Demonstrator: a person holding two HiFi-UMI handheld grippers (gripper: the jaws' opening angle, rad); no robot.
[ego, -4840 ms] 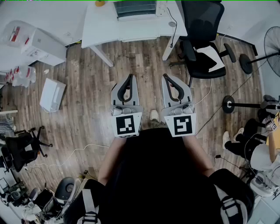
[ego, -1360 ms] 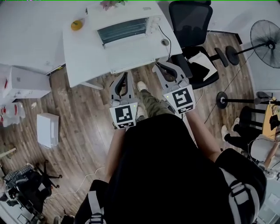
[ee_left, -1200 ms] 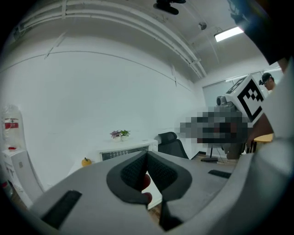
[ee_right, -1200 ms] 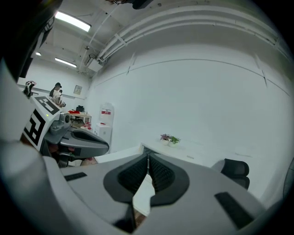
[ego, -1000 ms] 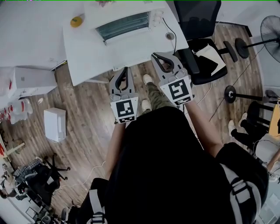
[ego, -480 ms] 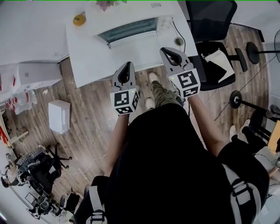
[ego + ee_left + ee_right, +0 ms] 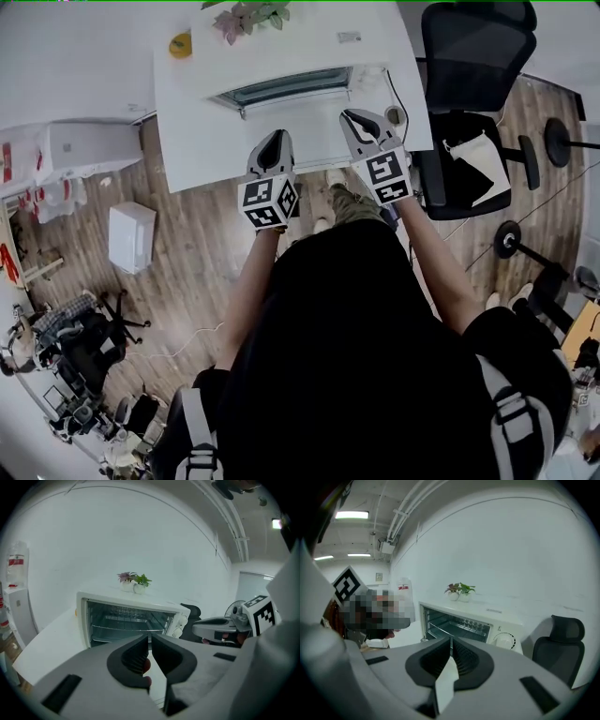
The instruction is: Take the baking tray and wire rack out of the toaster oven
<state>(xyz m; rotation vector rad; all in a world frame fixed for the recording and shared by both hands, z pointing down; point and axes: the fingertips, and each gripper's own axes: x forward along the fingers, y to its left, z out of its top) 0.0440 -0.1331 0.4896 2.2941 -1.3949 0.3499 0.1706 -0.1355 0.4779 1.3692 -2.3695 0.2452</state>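
The left tongs (image 7: 150, 638) are clenched with nothing gripped between them. They are held in front of the toaster oven (image 7: 133, 616), apart from it, above the near part of the bench (image 7: 197, 131). The oven's cavity is seen open, and a wire rack (image 7: 123, 629) is seen inside it. A baking tray cannot be told apart there. Further right, the right tongs (image 7: 451, 640) are likewise clenched on nothing, short of the oven's front.

Head view: high up, steeply down on tabletop (image 7: 197, 122) near edge. L/R gripper views: low, facing fwd, near toaster oven (image 7: 140, 603) front. Oven shared by all three.
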